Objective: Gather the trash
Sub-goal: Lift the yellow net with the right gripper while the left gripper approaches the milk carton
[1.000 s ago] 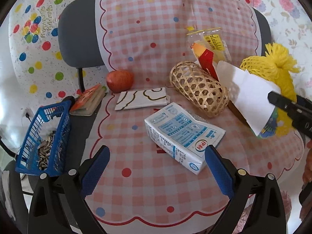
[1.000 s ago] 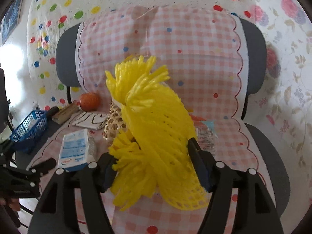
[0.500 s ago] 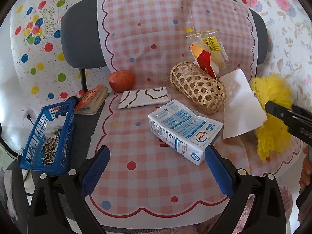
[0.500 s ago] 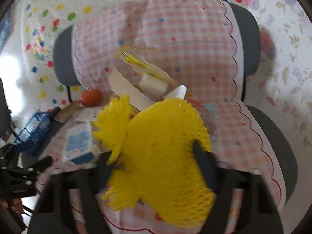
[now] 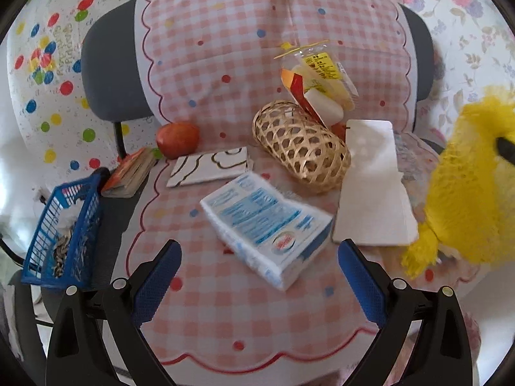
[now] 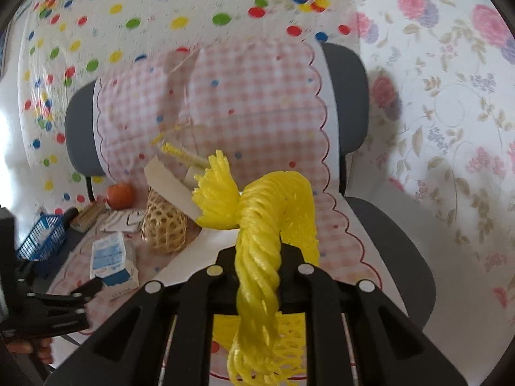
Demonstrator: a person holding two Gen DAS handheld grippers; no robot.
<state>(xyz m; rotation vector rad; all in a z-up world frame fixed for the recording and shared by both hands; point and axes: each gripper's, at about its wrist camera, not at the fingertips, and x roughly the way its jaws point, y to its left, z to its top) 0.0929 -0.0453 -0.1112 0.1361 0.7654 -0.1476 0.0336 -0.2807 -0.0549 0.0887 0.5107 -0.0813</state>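
Yellow foam net [image 6: 257, 257] is pinched in the right gripper [image 6: 259, 257], whose jaws have just been closing and now press on it. The net is squeezed into a twisted rope between the jaws. One frayed end stands up above them and the other end hangs below. In the left wrist view the net [image 5: 466, 193] shows at the right edge, clear of the seat cloth.

Left gripper [image 5: 257, 276] is spread wide with nothing between its blue pads [image 5: 157, 280]. It hangs over the front of the chair seat, which is covered by a pink checked cloth [image 5: 225, 305].

Items on the cloth:
- Carton [image 5: 267, 225], blue and white, lies on its side just ahead of the left gripper, between the lines of the two fingers but not touching either.
- White card [image 5: 373, 186] lies flat to the right of the carton.
- Wicker basket [image 5: 302, 148] lies on its side behind the carton, touching the card's left edge.
- Clear packet [image 5: 322, 80] with yellow and red contents leans against the chair back, behind the basket.
- Flat pouch [image 5: 209, 167] with a wavy pattern lies left of the basket.
- Apple [image 5: 177, 138] sits at the back left, beside the pouch.

Small book [image 5: 132, 173] rests at the left rim of the seat. Blue bin [image 5: 64, 234] stands further left, off the cloth, with seed shells in it.
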